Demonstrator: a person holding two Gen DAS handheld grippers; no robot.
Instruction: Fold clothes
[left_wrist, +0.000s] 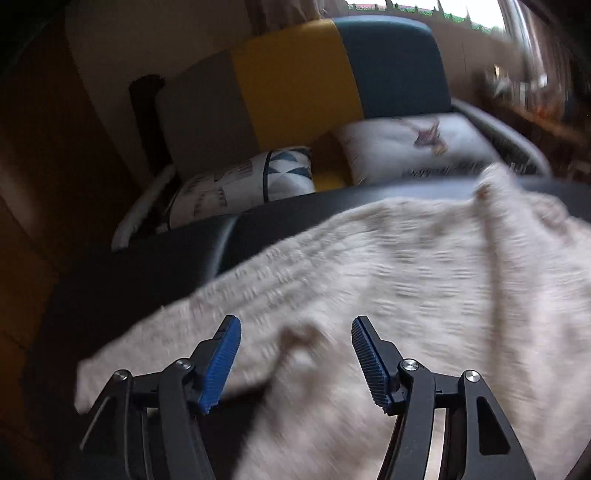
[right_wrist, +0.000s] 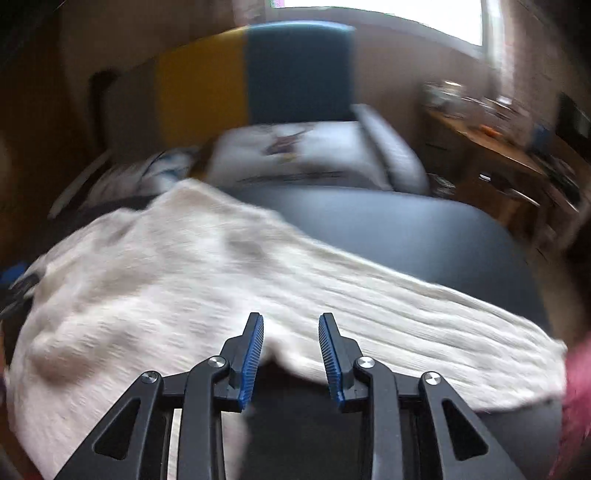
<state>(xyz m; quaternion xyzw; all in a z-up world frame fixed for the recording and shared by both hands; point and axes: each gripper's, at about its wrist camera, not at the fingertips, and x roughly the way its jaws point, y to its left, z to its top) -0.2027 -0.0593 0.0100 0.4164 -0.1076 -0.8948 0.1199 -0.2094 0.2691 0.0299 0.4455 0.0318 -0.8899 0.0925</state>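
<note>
My left gripper (left_wrist: 295, 332) stands wide open over the cream knitted garment (left_wrist: 388, 280), its blue ribbed pads (left_wrist: 221, 365) well apart and holding nothing. My right gripper (right_wrist: 291, 334) is open too, though less wide, and also grips nothing; its tips hang over the garment's (right_wrist: 184, 280) near edge, where the fabric dips into a small notch against the dark surface.

The garment lies spread across the dark padded bench (left_wrist: 332, 210), reaching from the near edge toward the far one. From the left wrist I see its left corner hanging near the bench's left edge, and a bare strip of bench beyond it. From the right wrist I see what the left does not: a long ribbed part running out toward the bench's (right_wrist: 424, 236) right edge, with much bare dark surface behind it, and a wooden desk (right_wrist: 491, 136) with clutter on the far right. At the left edge of that view a bit of blue and black shows, probably my other gripper.

Both views show the yellow-and-teal headboard (left_wrist: 303, 77) and patterned pillows (left_wrist: 413, 147) beyond the far edge. A pink blur at the right rim of the right view I cannot identify. Motion blur softens the knit; whether it is a sweater or something else I cannot tell.
</note>
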